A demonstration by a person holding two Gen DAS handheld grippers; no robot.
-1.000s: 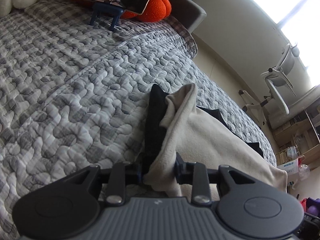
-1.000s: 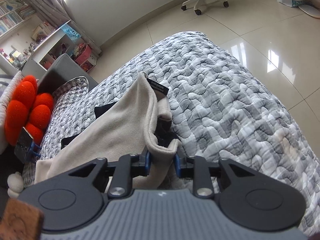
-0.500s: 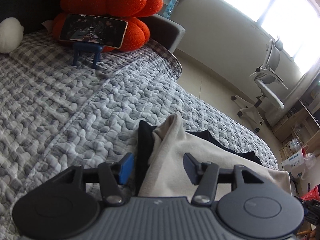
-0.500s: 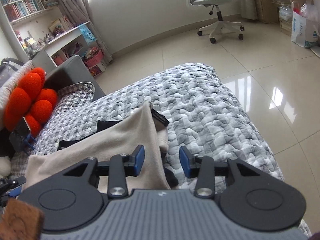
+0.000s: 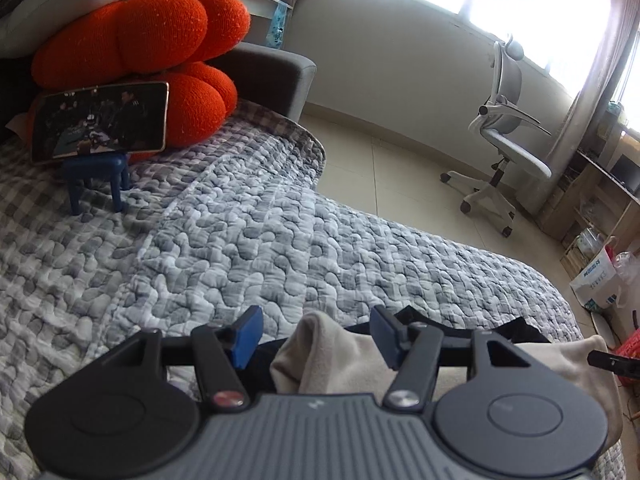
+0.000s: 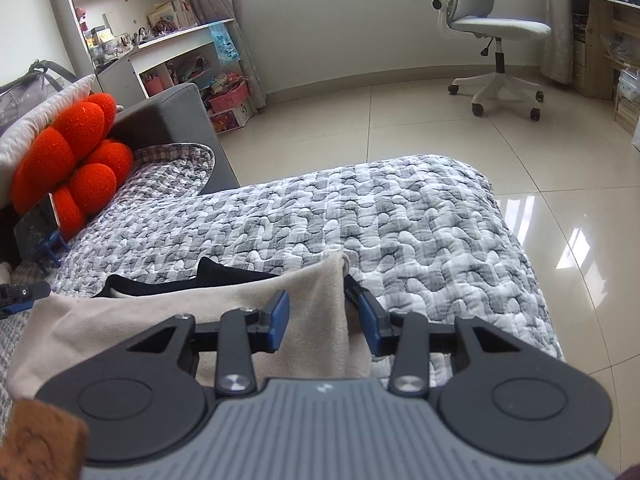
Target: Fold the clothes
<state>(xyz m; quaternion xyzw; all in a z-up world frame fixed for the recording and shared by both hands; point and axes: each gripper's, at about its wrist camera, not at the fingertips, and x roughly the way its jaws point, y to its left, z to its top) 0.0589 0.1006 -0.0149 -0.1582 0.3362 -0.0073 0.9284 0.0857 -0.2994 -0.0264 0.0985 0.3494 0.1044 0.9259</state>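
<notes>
Beige garment (image 6: pixel 132 332) lies in a folded band on the bed (image 6: pixel 400 220), dark lining edge (image 6: pixel 224 276) showing along its far side. Left gripper (image 5: pixel 316 336) and right gripper (image 6: pixel 324 322) both spread wide, holding nothing, each above one end corner. We judge the cloth soft, light, limp; best pinched at corners (image 5: pixel 312 328), both layers together

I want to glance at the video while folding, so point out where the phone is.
In the left wrist view the phone sits upper left, propped on a small blue stand on the quilt, leaning against the orange cushion, far from the beige garment.
</notes>
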